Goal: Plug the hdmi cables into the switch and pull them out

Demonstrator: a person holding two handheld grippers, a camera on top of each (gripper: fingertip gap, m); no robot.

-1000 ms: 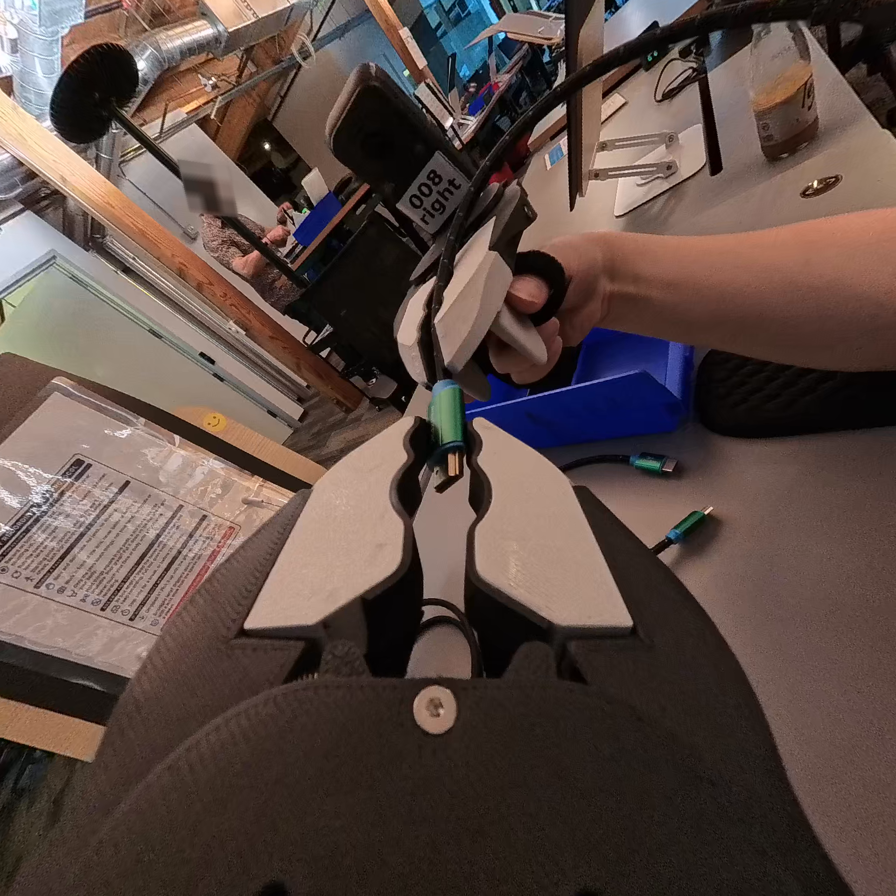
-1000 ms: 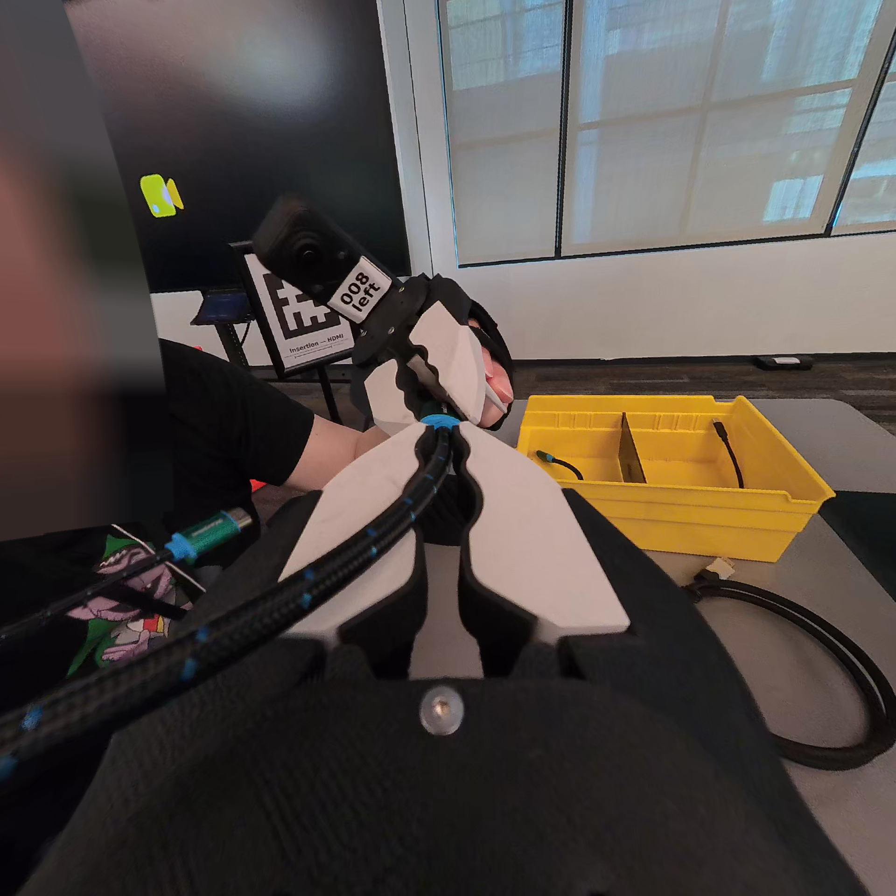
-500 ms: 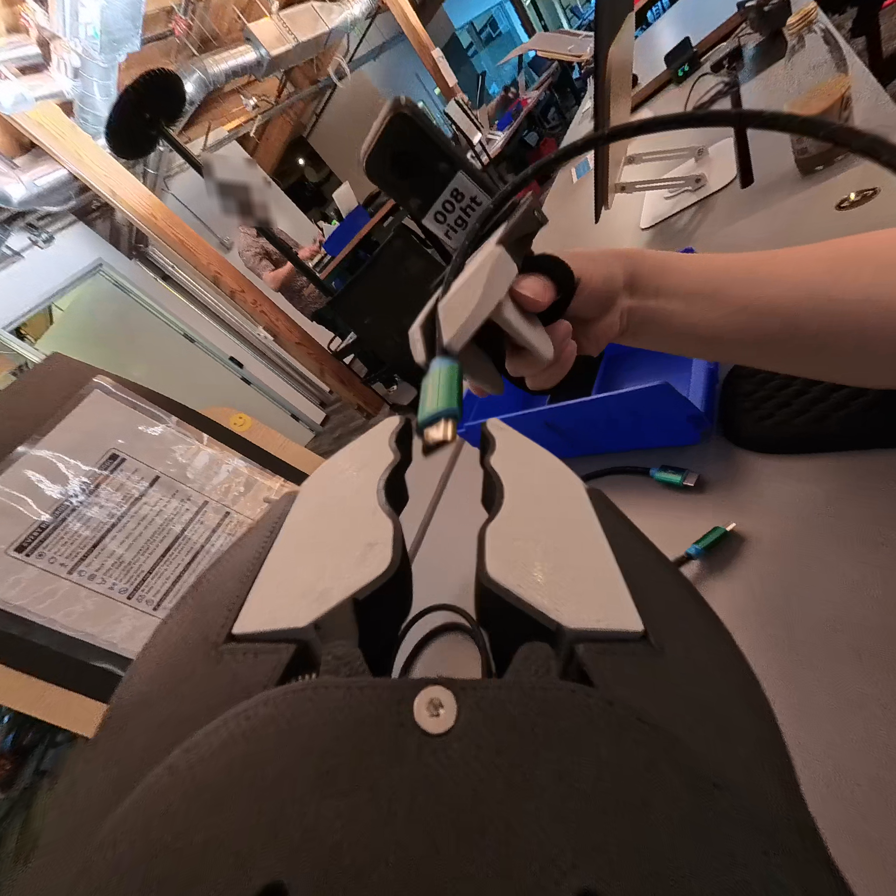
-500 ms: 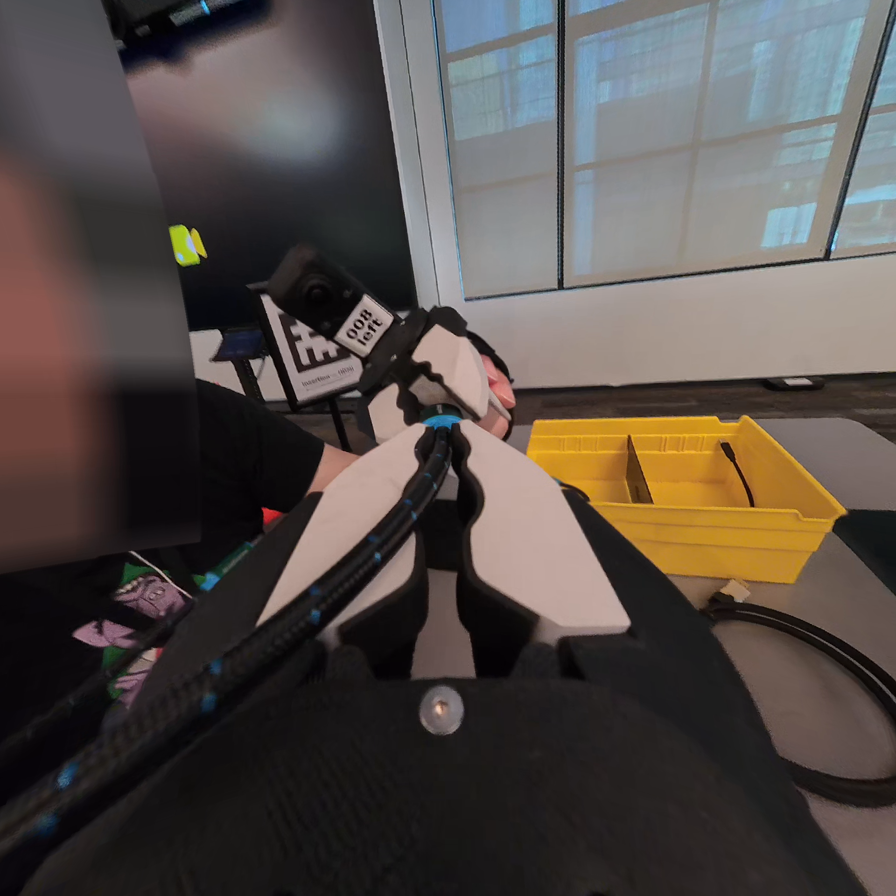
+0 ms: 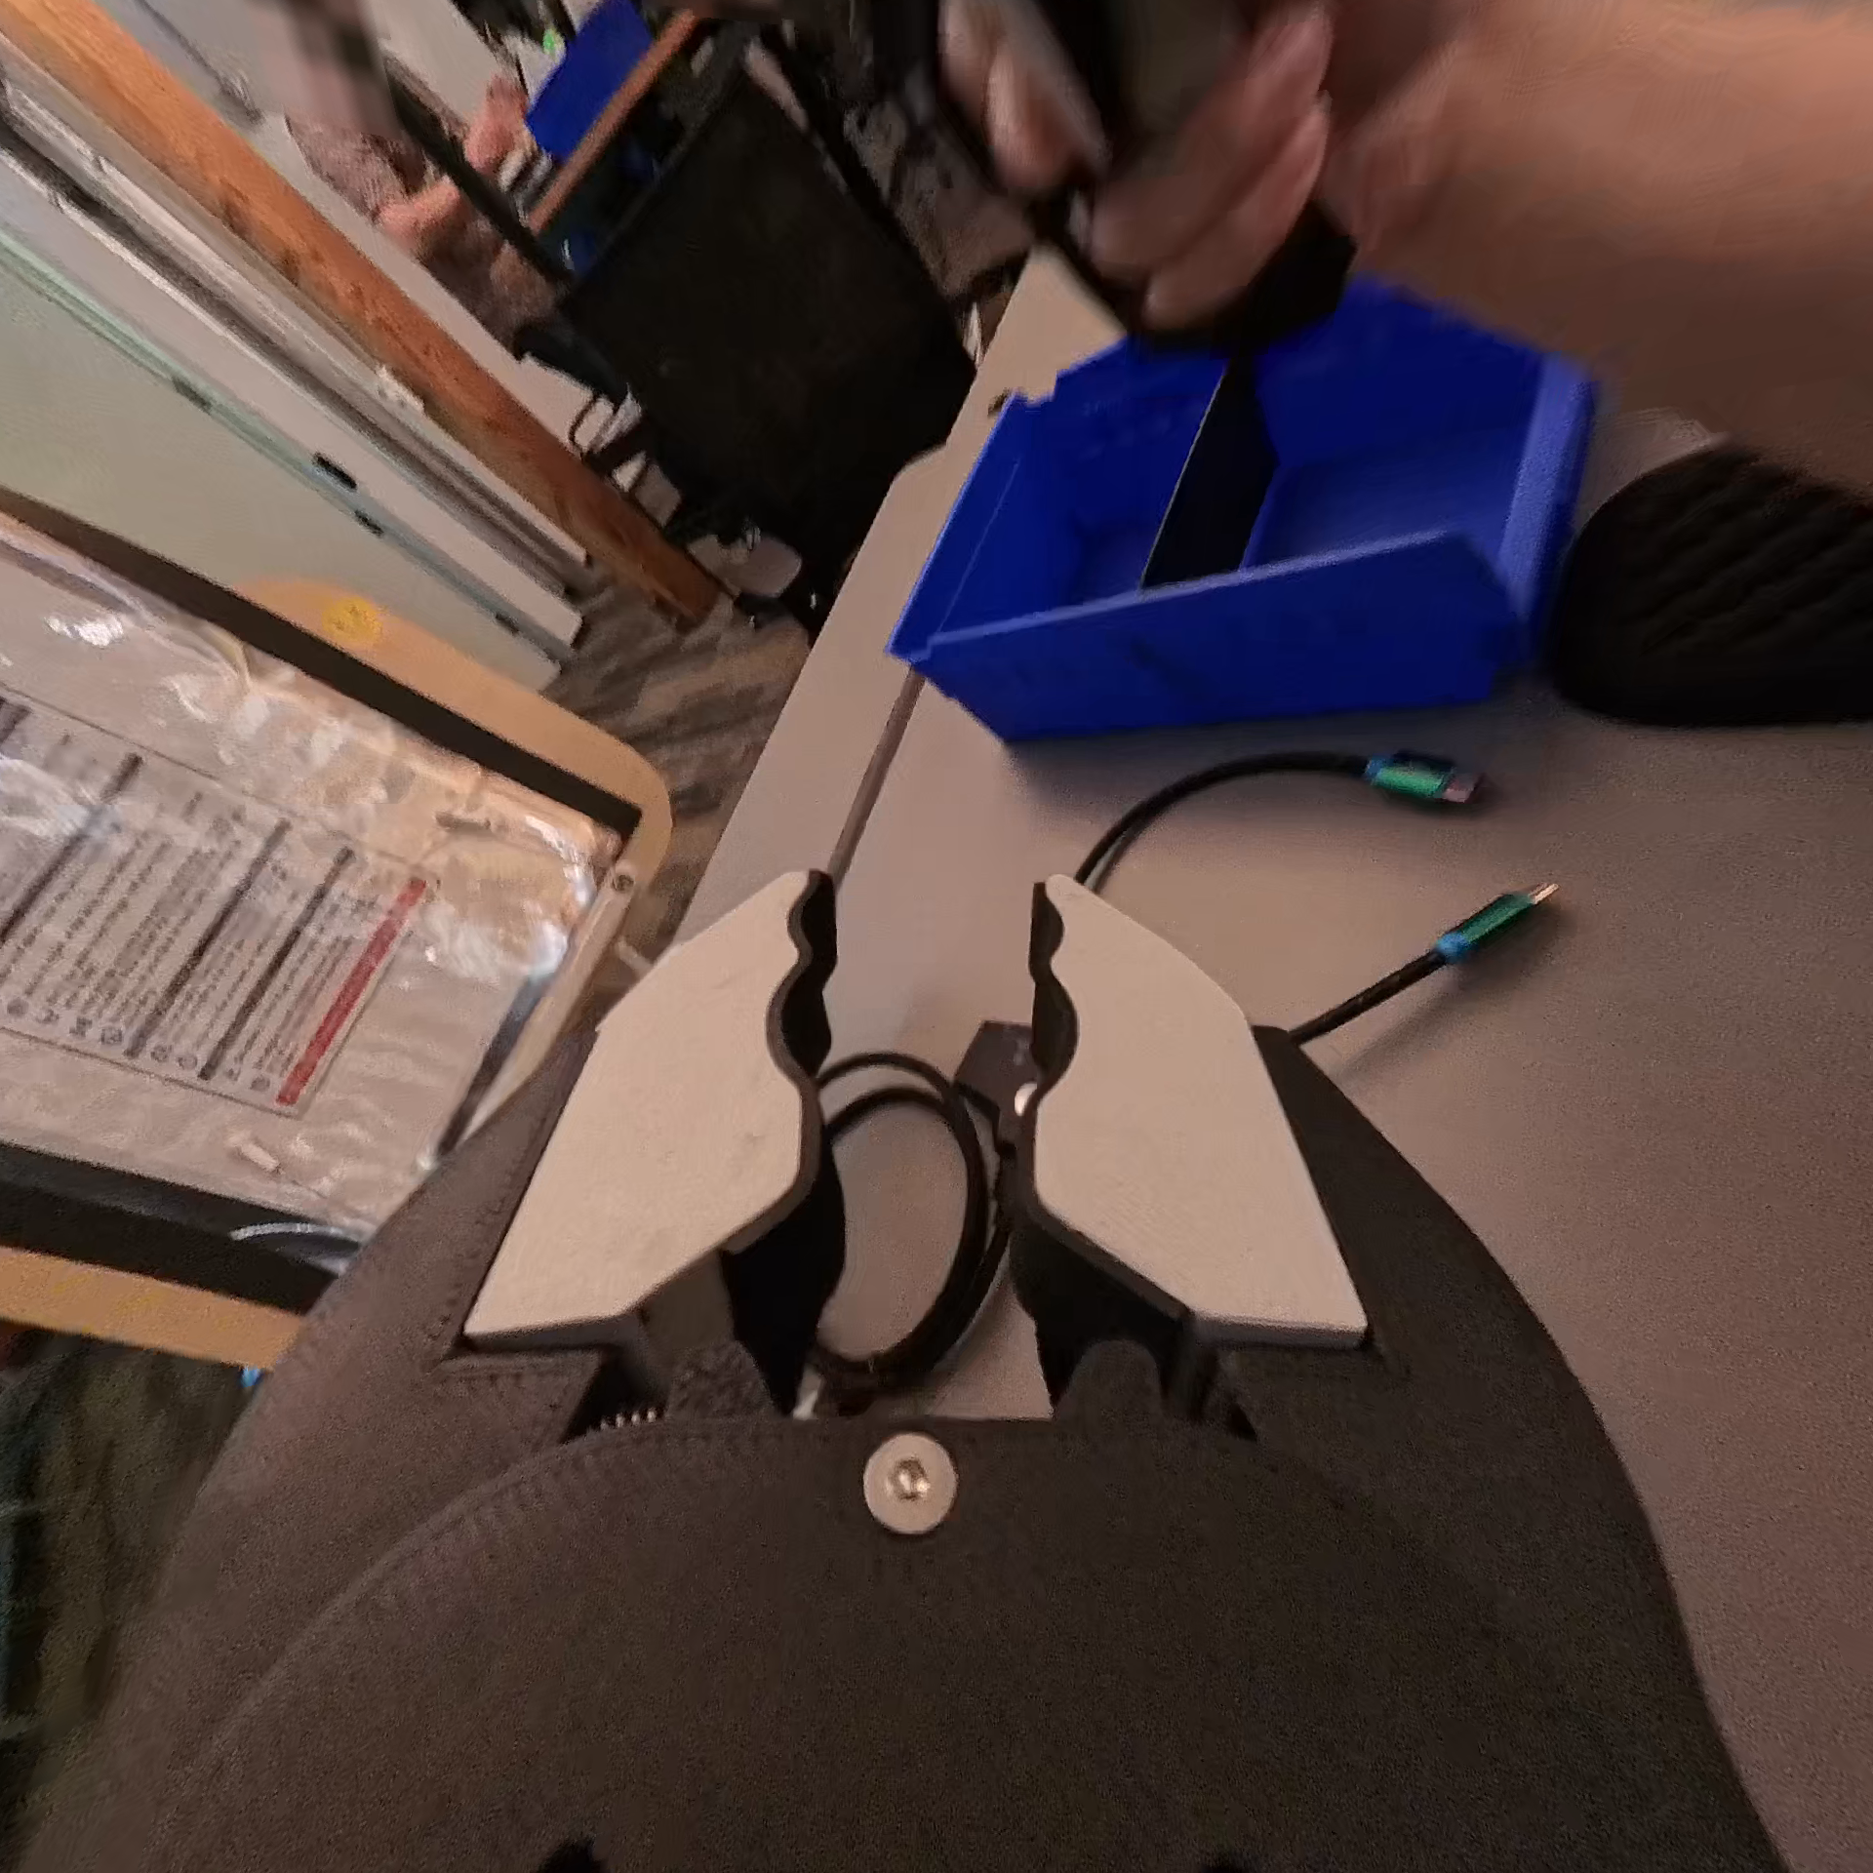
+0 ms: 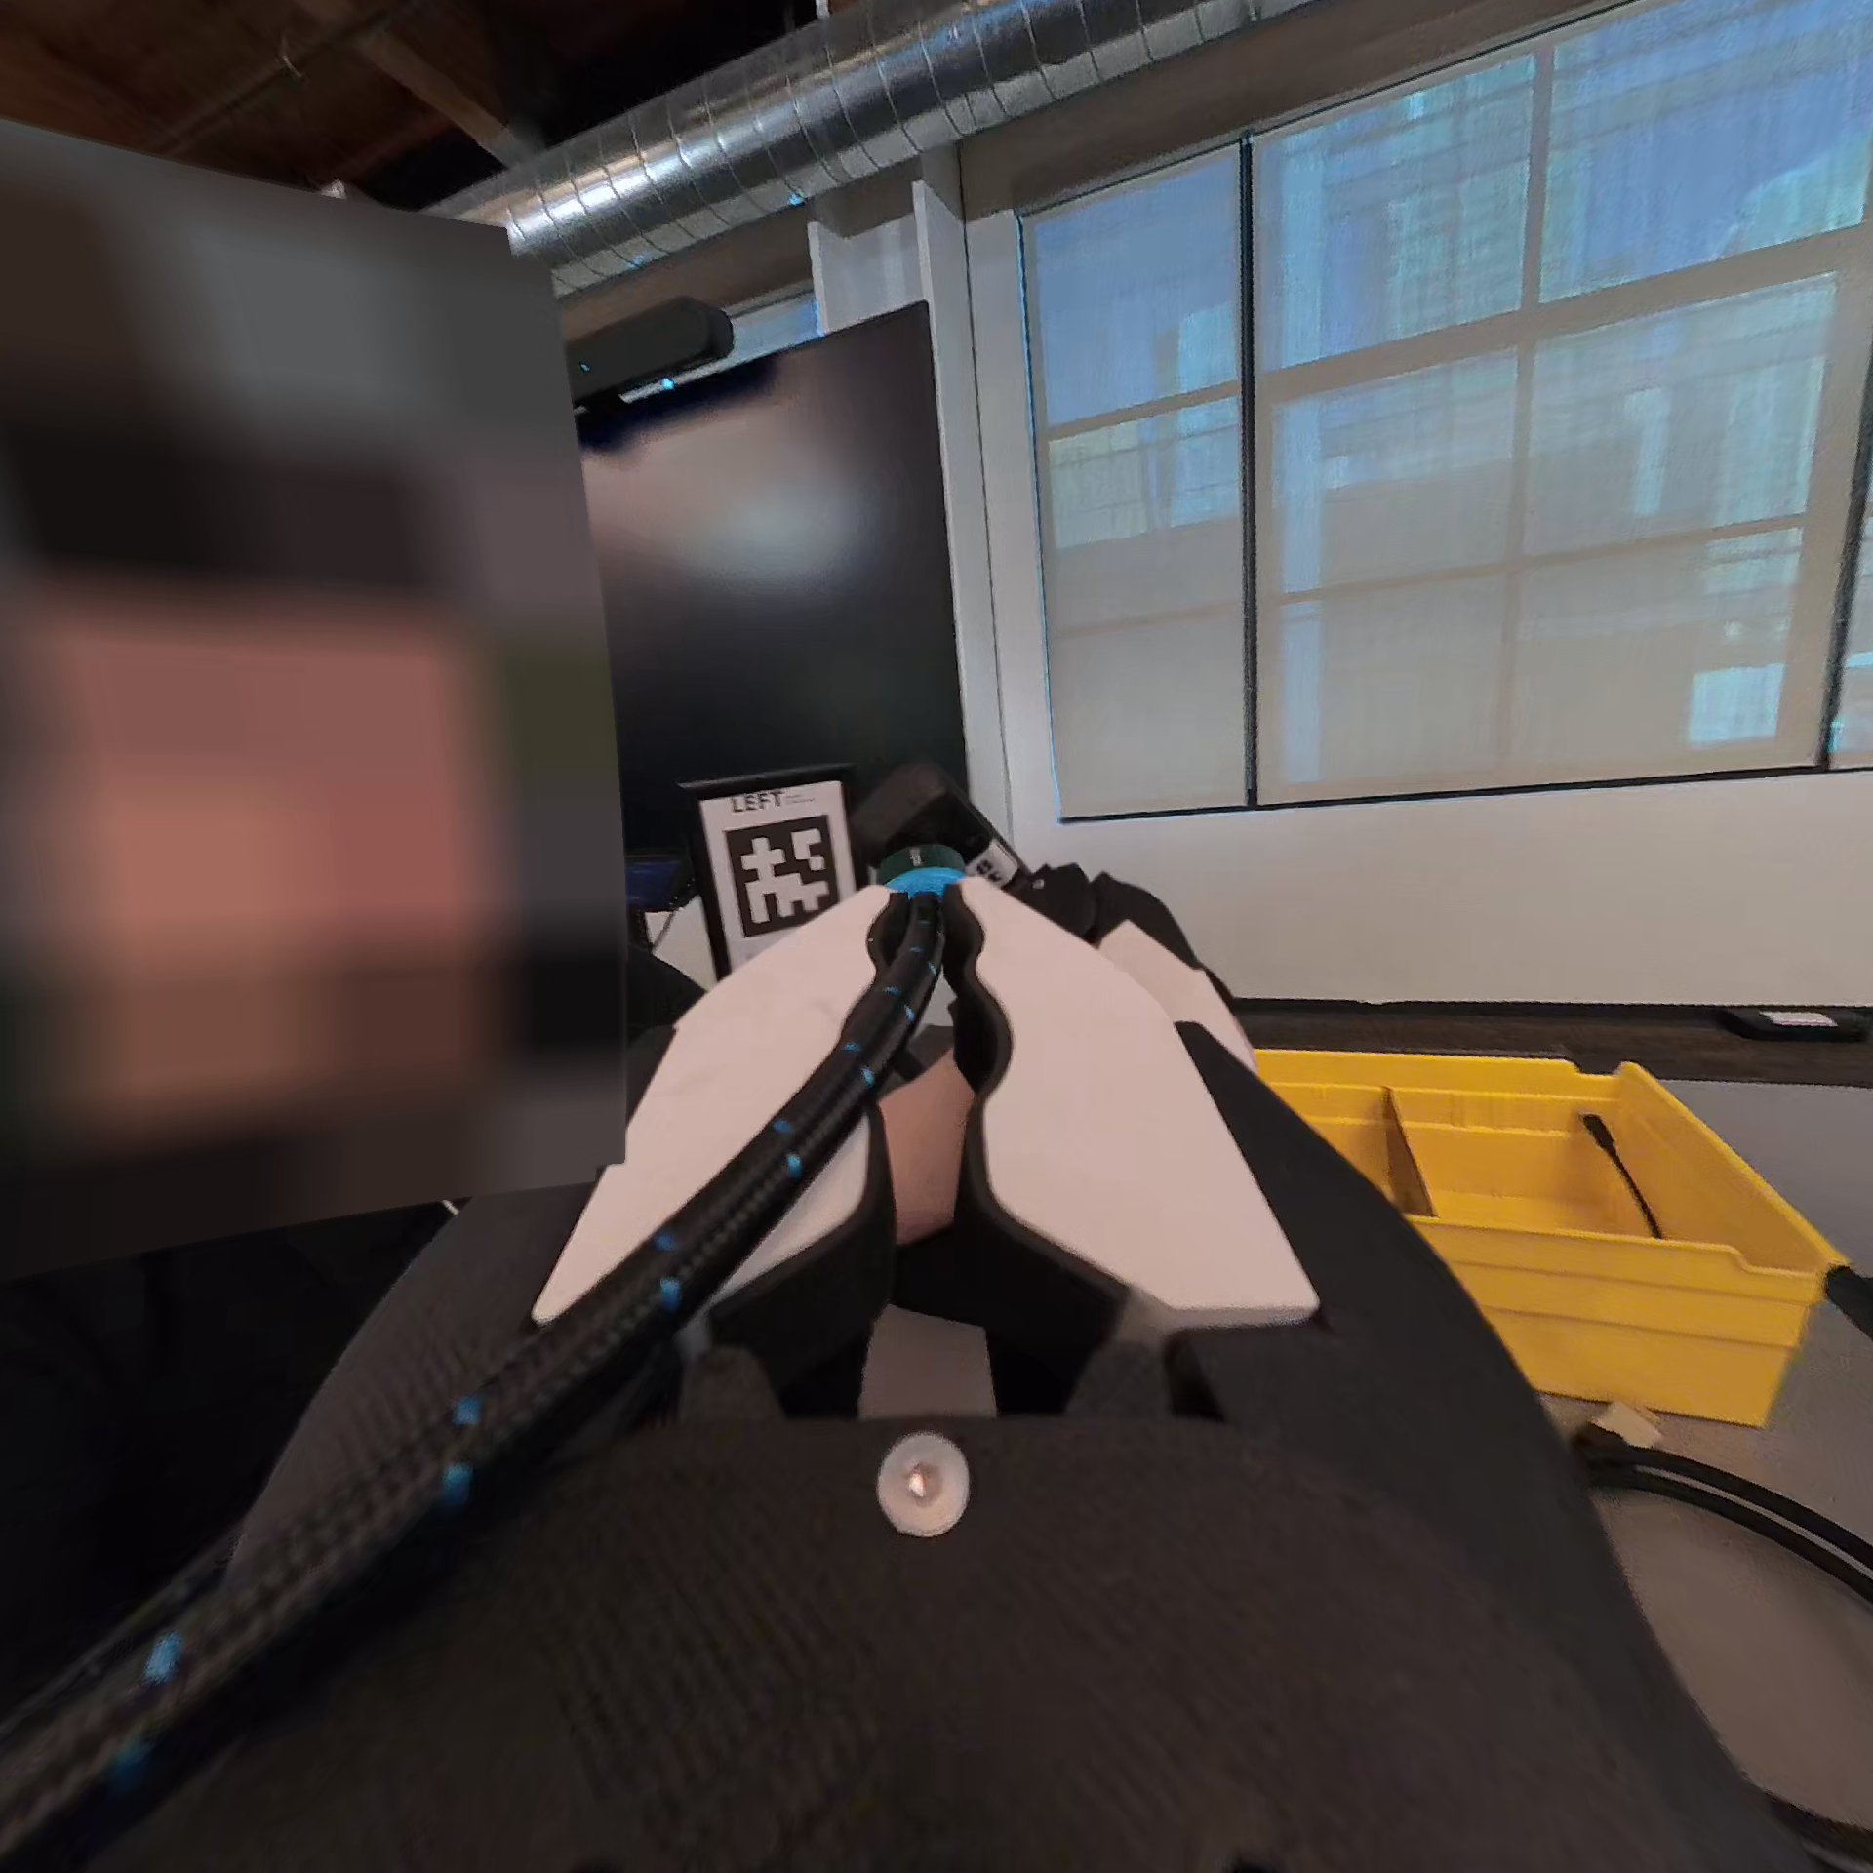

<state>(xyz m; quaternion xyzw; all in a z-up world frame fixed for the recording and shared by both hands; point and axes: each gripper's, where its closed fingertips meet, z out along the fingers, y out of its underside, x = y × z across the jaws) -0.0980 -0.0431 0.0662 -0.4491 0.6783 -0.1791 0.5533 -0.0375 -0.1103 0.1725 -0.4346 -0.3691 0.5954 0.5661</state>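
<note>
HDMI cable (image 6: 811, 1135), thick black braid with blue flecks, is clamped between the right gripper (image 6: 938, 897) fingers, which are nearly closed on it; its blue-collared plug end (image 6: 917, 872) pokes out just past the fingertips. Left gripper (image 5: 932, 892) stands wide open with nothing between its fingers; half a second ago the green plug hung at its tips, now gone from that view. Below it on the grey table (image 5: 1520, 1216): a small black box (image 5: 998, 1064) with a thin looped cable (image 5: 912, 1216), partly hidden by the right finger; two loose cables with green plugs (image 5: 1419, 778) (image 5: 1490, 920) lie apart beyond; blue bin (image 5: 1267, 628) behind them. Left view is blurred. Writing noted, not transcribed: printed sheet under plastic (image 5: 203, 912) at left; marker placard (image 6: 785, 867) with a heading; sticker on the far gripper's camera (image 6: 988, 862). Yellow bin (image 6: 1571, 1247) holds a black cable (image 6: 1622, 1176).
</note>
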